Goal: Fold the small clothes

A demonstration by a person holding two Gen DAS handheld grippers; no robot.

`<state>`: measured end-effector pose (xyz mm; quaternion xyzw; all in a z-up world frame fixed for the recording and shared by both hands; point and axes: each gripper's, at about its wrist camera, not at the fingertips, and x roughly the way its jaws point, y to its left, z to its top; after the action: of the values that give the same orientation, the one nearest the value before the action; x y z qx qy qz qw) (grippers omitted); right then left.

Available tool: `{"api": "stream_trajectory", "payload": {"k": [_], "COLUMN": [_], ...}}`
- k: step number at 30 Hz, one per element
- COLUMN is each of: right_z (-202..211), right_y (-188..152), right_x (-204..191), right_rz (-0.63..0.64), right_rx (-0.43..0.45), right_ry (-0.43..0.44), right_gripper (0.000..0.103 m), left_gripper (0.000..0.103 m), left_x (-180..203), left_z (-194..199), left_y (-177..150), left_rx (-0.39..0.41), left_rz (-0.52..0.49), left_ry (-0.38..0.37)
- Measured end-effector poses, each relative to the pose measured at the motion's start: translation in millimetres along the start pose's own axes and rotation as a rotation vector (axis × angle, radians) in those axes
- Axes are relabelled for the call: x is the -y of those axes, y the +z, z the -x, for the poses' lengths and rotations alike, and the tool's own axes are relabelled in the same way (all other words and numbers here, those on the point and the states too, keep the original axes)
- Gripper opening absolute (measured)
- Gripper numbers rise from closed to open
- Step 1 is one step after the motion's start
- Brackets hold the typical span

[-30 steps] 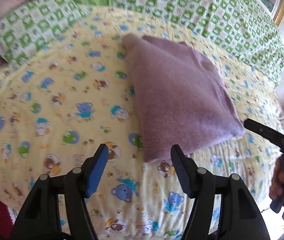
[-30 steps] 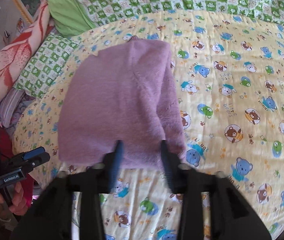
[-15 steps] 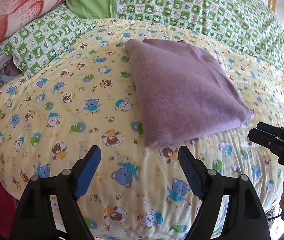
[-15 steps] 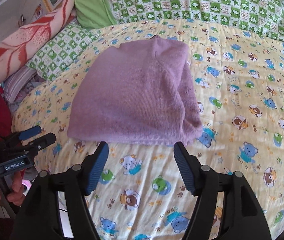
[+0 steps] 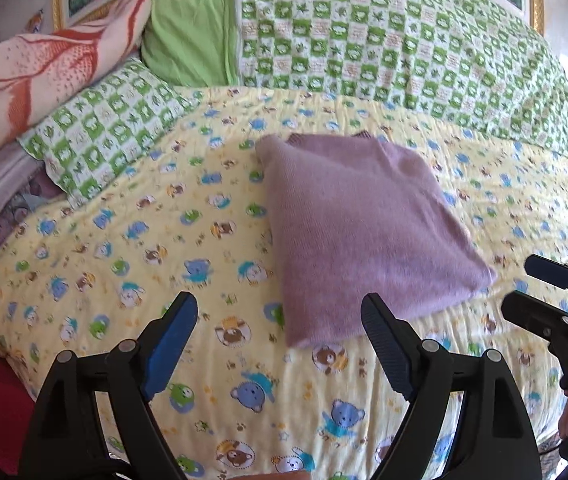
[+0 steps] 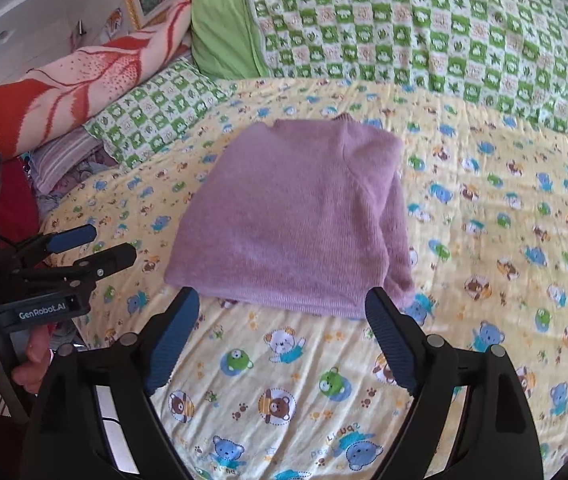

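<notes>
A small purple knit sweater (image 5: 359,224) lies folded into a rough square on the yellow bear-print quilt (image 5: 132,264). In the left wrist view my left gripper (image 5: 280,320) hangs just short of the sweater's near corner, its jaws opening, nothing between the blue pads. The right wrist view shows the same sweater (image 6: 299,216) ahead of my right gripper (image 6: 280,316), whose jaws are opening with only quilt between them. Each gripper also shows in the other's view: the right gripper (image 5: 531,288) at the right edge, the left gripper (image 6: 96,244) at the left edge.
Green checked pillows (image 5: 383,36) and a plain green one (image 5: 188,24) line the far side of the bed. A red-and-pink floral blanket (image 5: 36,80) is piled at the left. A person's hand (image 6: 32,356) holds the left gripper's handle near the bed's edge.
Both grippers drew back and rose away from the sweater, and their jaws spread wider. The right gripper let go of the sweater's near hem, which now lies flat.
</notes>
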<state>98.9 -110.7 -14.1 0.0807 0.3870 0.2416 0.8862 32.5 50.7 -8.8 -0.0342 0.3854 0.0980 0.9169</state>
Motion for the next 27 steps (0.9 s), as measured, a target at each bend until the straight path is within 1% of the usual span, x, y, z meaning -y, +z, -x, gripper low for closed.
{"api": "stream_trajectory", "payload": {"k": [2,5,9,12,18,24,27], "right_z": [4.7,11.0,12.2,4.1,-19.5,-34.7,-37.8], "right_y": [4.6,9.6,8.6,4.2,-10.0,-18.5,-18.1], "right_x": [-1.4,-2.7,-1.6,0.4,1.1,1.6,2.5], "right_rz": [0.012,0.031,0.039,0.041,0.034,0.036,0.039], "right_rx": [0.013,0.031,0.06,0.047,-0.011,-0.04,-0.04], "right_ry": [-0.003,-0.007,-0.01,-0.008,-0.011,-0.027,-0.035], "right_gripper": [0.087,0.091,0.1,0.101,0.101,0.101,0.101], "left_gripper": [0.085,0.085,0.086,0.086,0.086,0.086,0.087], "left_x": [-0.1,0.4,2.6,3.4,0.2,-3.9,-2.9], "left_z": [3.1,6.5,4.0,-1.6,-20.4,-32.8,-35.7], "left_y": [4.6,6.5,2.9,-2.3,-12.9,-16.1,-15.2], "left_rx": [0.012,0.025,0.026,0.013,-0.003,0.021,0.031], "left_rz": [0.0,0.003,-0.004,-0.009,-0.007,0.005,-0.012], "left_ry": [0.021,0.032,0.039,0.035,0.031,0.018,0.02]}}
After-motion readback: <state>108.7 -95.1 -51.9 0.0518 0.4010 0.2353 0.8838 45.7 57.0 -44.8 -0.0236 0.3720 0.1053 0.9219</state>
